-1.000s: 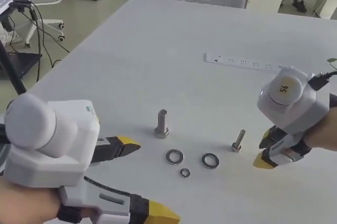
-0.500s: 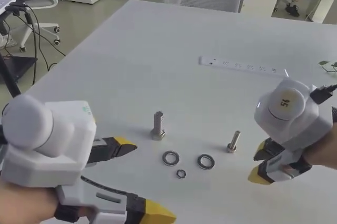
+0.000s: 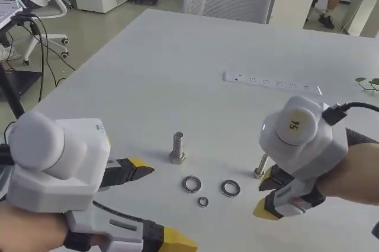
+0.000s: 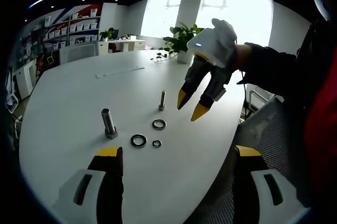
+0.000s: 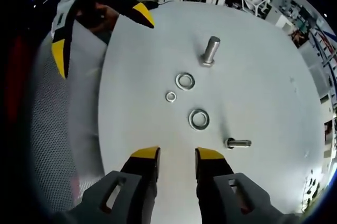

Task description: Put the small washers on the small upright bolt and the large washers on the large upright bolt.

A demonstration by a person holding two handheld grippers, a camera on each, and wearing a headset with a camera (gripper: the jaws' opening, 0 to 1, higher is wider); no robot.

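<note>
Small washer [image 3: 203,201] lies flat on the white surface [image 3: 154,68], close in front of the first large washer [image 3: 190,184] and the second large washer [image 3: 230,188]. All three lie apart from one another, and none sits on a bolt. The large bolt [image 3: 177,148] stands upright on its head just behind the first large washer. The small bolt [image 3: 260,167], also upright, stands beyond the second, next to the right gripper [image 3: 265,194]. That gripper hangs above the surface with its yellow-tipped jaws a narrow gap apart and nothing between them (in its own view the gap points toward the second large washer). The left gripper [image 3: 164,206], at the near edge of the surface, is spread wide and likewise holds nothing. Its jaws are aimed at the cluster of washers from the large bolt's side. A white power strip [image 3: 272,83] lies farther back on the surface, and a mesh-backed chair [image 3: 228,0] stands at the far edge.
</note>
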